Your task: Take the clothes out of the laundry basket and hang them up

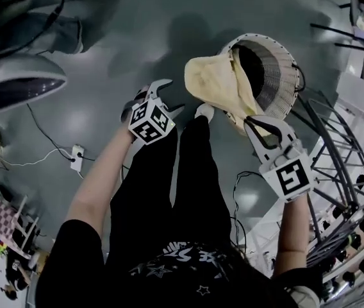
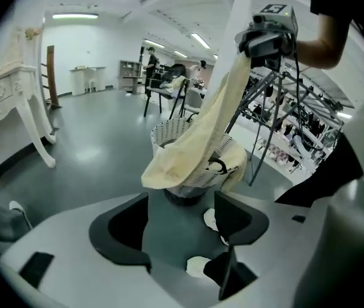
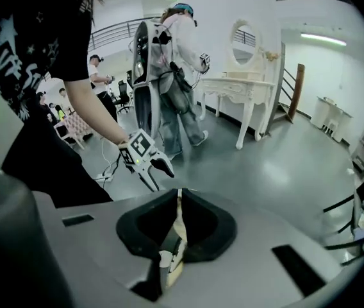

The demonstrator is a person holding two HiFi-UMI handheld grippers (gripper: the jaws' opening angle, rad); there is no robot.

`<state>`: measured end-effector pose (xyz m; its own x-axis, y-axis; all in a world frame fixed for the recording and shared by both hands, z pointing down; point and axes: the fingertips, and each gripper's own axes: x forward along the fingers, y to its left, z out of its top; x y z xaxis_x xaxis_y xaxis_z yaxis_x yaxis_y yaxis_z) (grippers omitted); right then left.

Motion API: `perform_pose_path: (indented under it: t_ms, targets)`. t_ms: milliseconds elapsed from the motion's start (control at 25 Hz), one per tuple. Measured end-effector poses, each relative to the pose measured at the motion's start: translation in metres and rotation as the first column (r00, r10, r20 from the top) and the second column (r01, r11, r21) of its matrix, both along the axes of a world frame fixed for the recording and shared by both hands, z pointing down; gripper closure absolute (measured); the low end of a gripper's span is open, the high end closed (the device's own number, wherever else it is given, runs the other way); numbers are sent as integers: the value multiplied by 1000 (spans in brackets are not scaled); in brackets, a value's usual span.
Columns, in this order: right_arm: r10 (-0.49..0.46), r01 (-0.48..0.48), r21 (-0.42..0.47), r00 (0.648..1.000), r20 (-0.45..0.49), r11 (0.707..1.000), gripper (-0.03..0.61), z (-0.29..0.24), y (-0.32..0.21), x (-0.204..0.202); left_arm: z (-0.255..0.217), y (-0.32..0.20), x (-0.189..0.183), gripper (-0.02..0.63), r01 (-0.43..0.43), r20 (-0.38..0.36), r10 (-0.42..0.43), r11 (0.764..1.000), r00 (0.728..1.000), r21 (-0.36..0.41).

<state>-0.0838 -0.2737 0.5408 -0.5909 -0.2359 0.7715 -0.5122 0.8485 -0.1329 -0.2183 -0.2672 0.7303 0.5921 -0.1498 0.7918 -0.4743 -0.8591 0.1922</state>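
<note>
A pale yellow garment [image 1: 215, 82] hangs half out of the white wicker laundry basket [image 1: 278, 76], which stands on the grey floor. My right gripper [image 1: 254, 124] is shut on the garment's upper edge and holds it above the basket. In the right gripper view, cream cloth [image 3: 178, 220] is pinched between the closed jaws of the right gripper [image 3: 177, 204]. My left gripper [image 1: 172, 97] hovers open to the left of the garment, touching nothing. In the left gripper view, the left gripper [image 2: 182, 220] has wide-apart jaws that frame the basket [image 2: 175, 136] and the draped garment [image 2: 198, 140].
A metal drying rack [image 1: 339, 153] with clips stands right of the basket. Cables and a power strip [image 1: 76, 158] lie on the floor at the left. A white dressing table [image 3: 239, 88] and another person [image 3: 172, 76] are farther off. My legs and shoe [image 1: 204, 111] are between the grippers.
</note>
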Motion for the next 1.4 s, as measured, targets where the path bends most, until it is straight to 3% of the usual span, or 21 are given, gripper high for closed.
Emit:
perform_pose_path:
  t_ms: [160,320,520,800,840,920,960,1200,1400]
  targets:
    - [34,-36,25,998,58,999,552,-36,7,31,10,-13,40,270,-40,72,31,991,997,125]
    - [-30,8,144,989,147,990,552,-74,8,46,12,-44,61,265,38,112,-64,975,992,217]
    - [-50,11,196,980,194,980,552,-114,17,81,12,-67,92,265,-14,152,-21,974,988,225]
    - [-69,11,240,970,234,971,552,-146,24,119,25,-65,152,272,-103,172,76,983,982,153]
    - [-67,8,245,970,234,970,552,-148,25,125,29,-60,159,305,-109,186,81,984,979,141]
    - [-57,-4,255,971,232,967,552,-149,28,139,32,-53,168,555,-102,213,70,985,974,141]
    - [-46,-15,259,972,229,966,552,-149,28,147,31,-51,172,584,-94,214,61,984,975,149]
    - [92,-156,284,970,225,946,552,-164,16,203,-37,-75,169,594,40,105,-60,981,993,189]
    - [250,-322,332,938,241,887,552,-196,15,239,-123,-101,158,594,112,41,-127,958,991,263]
